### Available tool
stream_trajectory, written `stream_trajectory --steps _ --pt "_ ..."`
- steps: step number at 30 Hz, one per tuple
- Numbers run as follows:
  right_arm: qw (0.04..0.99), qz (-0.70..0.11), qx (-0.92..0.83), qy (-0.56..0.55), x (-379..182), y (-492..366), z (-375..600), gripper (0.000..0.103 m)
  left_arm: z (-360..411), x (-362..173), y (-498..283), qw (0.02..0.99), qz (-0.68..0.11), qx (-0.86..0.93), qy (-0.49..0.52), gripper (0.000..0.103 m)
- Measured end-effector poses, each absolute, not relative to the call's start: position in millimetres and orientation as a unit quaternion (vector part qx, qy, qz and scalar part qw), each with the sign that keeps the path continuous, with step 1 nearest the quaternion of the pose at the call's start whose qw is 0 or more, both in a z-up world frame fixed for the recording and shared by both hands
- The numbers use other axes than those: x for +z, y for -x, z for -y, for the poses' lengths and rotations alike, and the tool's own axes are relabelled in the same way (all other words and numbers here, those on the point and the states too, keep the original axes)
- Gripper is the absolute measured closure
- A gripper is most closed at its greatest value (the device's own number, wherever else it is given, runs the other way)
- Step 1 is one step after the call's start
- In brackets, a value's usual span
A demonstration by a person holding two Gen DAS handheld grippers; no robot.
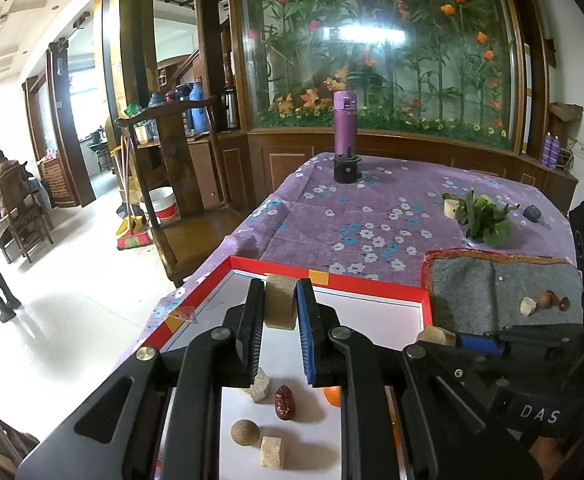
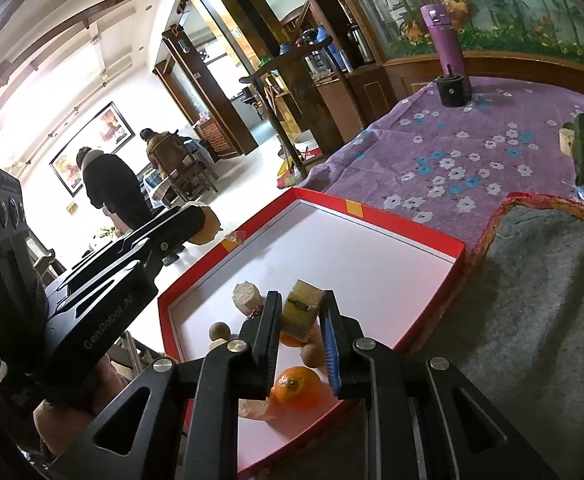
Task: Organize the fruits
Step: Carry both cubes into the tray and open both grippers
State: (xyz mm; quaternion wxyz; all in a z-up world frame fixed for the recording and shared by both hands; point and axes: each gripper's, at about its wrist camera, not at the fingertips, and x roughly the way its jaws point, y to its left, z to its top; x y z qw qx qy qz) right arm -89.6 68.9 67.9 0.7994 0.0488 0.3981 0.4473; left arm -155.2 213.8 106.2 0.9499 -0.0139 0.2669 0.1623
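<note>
A red-rimmed white tray [image 1: 372,286] lies on the purple tablecloth; it also shows in the right wrist view [image 2: 428,240]. My left gripper [image 1: 280,300] is shut on a tan fruit chunk [image 1: 279,302] above the tray. My right gripper [image 2: 300,312] is shut on a yellowish chunk [image 2: 302,314] with a dark streak, above the tray's near end. In the tray lie a red date [image 1: 285,402], a brown round fruit [image 1: 245,433], pale chunks [image 1: 271,458], and an orange [image 2: 298,386] with peel [image 2: 255,408] beside it.
A grey felt mat [image 1: 500,292] lies right of the tray with a few small fruits [image 1: 548,300] on it. Leafy greens [image 1: 484,216], a purple flask [image 1: 345,126] and a black cup [image 1: 347,168] stand farther back. The table's left edge drops to the floor.
</note>
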Motion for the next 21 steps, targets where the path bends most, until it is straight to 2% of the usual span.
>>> stream_trajectory --steps 14,19,21 --pt "0.781 -0.433 0.449 -0.026 39.1 84.4 -109.1 0.084 -247.5 57.1 140.1 0.924 -0.334 0.178 0.049 0.089" --pt "0.783 -0.433 0.447 -0.007 37.6 88.7 -119.4 0.079 -252.3 43.5 136.2 0.914 -0.357 0.185 0.058 0.088" --pt "0.778 -0.439 0.450 -0.008 39.6 90.0 -119.9 0.076 -254.5 41.7 136.2 0.909 -0.363 0.193 0.062 0.080"
